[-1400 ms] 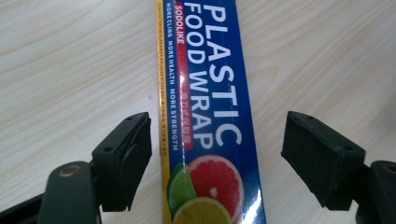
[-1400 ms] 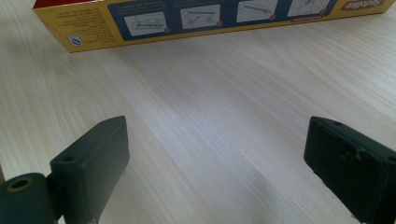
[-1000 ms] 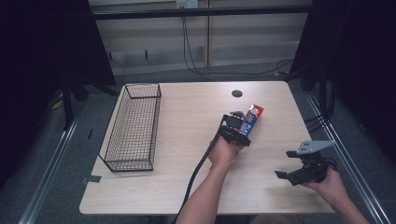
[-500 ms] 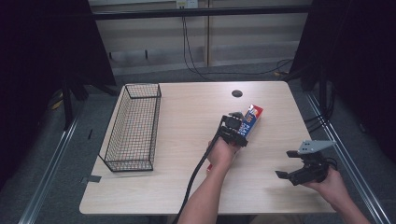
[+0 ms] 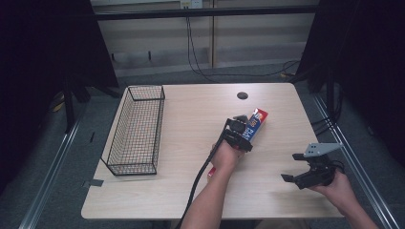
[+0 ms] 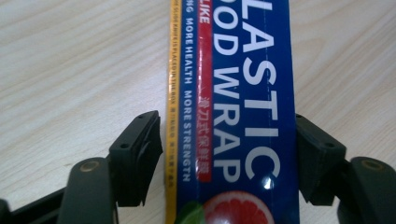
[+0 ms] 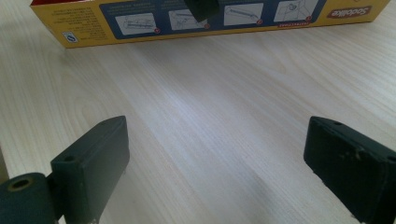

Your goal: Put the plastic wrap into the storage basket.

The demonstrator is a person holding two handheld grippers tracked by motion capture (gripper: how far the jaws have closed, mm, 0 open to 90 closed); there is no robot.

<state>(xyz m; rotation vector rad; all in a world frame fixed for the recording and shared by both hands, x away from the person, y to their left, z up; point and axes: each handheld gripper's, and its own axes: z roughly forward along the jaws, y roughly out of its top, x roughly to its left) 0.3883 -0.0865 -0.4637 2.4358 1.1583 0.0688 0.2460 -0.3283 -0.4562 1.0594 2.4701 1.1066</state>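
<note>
- The plastic wrap box (image 5: 254,125), blue with a red end, lies on the pale wooden table (image 5: 191,191) just right of the middle of the high view, running from lower left to upper right. We see the left gripper (image 5: 239,132) sitting over its lower half, with the hand behind it.
- In the same view, the right gripper (image 5: 305,174) hangs at the lower right of the frame, well apart from the box, above bare wood. A black wire basket (image 5: 136,129) stands at the left of the table.
- In the left gripper view, the box (image 6: 233,112) runs up the middle of the frame between the two black jaws. The jaws have just been opening: the right one lies against the box's edge, the left one stands a narrow gap off the yellow side, so we read no pinch.
- In the right gripper view, the box's yellow side (image 7: 210,18) crosses the top of the frame, and the jaws are spread wide over bare table (image 7: 215,121).
</note>
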